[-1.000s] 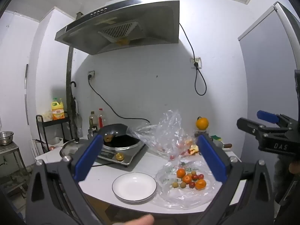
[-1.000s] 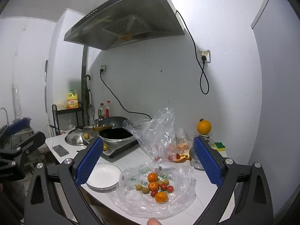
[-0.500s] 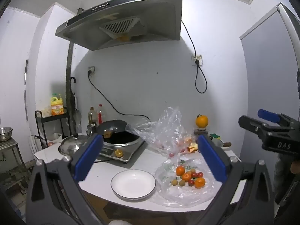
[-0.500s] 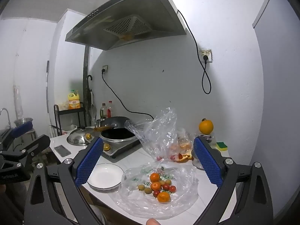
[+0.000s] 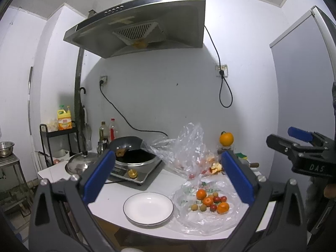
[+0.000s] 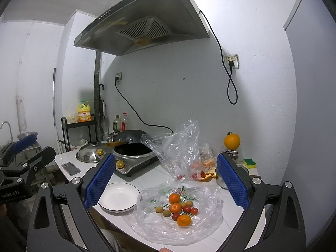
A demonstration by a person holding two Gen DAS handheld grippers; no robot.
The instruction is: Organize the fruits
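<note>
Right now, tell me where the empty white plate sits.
In both wrist views the white plate sits near the counter's front edge, just left of the flattened plastic bag holding the fruits, in front of the induction cooker.

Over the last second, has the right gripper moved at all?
Yes. In the left wrist view the right gripper sits a little higher against the fridge edge, and in its own view the white plate has slid right, suggesting leftward motion.

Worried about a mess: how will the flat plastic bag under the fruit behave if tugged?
The flat plastic bag looks thin and crinkled, so probably floppy and light. The round fruit lying loose on it would likely roll.
</note>
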